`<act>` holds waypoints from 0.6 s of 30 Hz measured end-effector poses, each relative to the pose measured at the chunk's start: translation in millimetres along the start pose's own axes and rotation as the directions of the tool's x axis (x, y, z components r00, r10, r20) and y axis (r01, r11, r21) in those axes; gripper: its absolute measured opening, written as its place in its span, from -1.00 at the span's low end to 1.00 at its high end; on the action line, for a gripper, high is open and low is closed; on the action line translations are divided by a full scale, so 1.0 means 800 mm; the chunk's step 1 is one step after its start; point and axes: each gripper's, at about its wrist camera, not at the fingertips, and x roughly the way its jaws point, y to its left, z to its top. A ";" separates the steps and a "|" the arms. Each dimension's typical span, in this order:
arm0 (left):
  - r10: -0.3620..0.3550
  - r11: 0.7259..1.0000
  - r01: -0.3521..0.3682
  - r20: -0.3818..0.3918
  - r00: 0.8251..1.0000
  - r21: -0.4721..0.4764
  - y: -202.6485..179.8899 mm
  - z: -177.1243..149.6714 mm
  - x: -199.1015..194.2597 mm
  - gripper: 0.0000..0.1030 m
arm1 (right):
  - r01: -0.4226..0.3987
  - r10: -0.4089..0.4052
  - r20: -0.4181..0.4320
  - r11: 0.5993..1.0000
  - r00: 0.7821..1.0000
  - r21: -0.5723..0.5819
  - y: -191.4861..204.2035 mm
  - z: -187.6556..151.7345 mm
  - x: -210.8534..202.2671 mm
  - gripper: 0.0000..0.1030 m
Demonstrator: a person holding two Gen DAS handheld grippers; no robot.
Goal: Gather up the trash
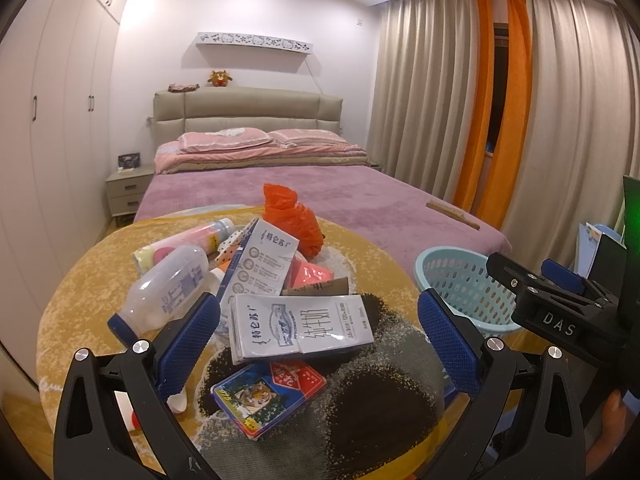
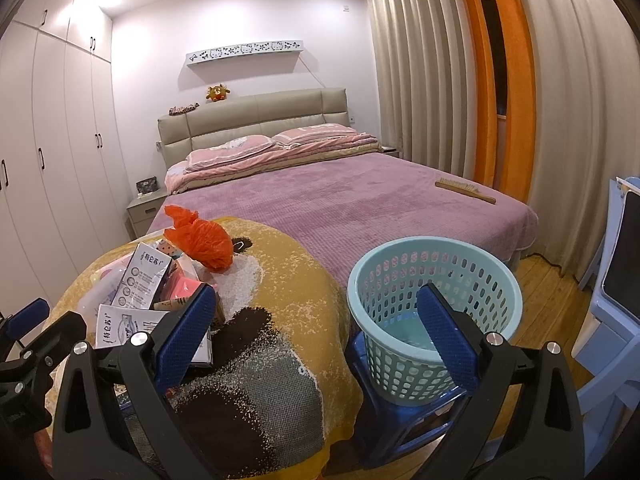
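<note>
Milk carton (image 1: 304,330) lies flat atop the trash pile, long axis across my view, top end pointing right toward the basket (image 2: 434,300). Left hand-held gripper (image 1: 320,344) spread wide around it, not touching. Right hand-held gripper (image 2: 320,344) spread, empty. Bench (image 1: 80,300) under yellow cloth; bed (image 2: 360,200) behind.

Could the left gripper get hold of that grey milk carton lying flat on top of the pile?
Probably yes. The left gripper has its jaws open, and the milk carton lies between them on top of the pile with nothing over it. The playing-card box sits lower, out of the way.
</note>
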 end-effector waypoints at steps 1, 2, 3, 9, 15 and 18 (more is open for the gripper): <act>0.000 1.000 0.000 0.000 1.000 -0.001 0.000 0.000 0.000 0.85 | 0.003 -0.003 0.001 1.000 1.000 -0.003 0.002 0.000 0.000 0.85; 0.000 1.000 0.000 0.000 1.000 -0.002 0.000 0.000 0.000 0.85 | 0.004 -0.004 0.002 1.000 1.000 -0.005 0.004 0.000 0.000 0.85; 0.000 1.000 0.000 0.001 1.000 -0.003 0.000 0.000 0.001 0.85 | 0.005 -0.005 0.002 1.000 1.000 -0.008 0.006 0.000 0.000 0.85; 0.012 1.000 -0.012 0.007 1.000 -0.012 0.004 0.001 0.002 0.85 | 0.002 -0.003 -0.001 1.000 1.000 -0.027 0.013 0.001 0.000 0.85; -0.004 0.999 0.004 0.003 1.000 -0.037 0.015 0.001 0.005 0.85 | -0.003 0.003 -0.005 0.999 1.000 -0.047 0.020 0.000 0.001 0.85; -0.005 0.999 0.005 0.006 1.000 -0.038 0.018 0.001 0.005 0.85 | -0.008 0.007 -0.006 0.998 1.000 -0.057 0.024 -0.001 0.002 0.85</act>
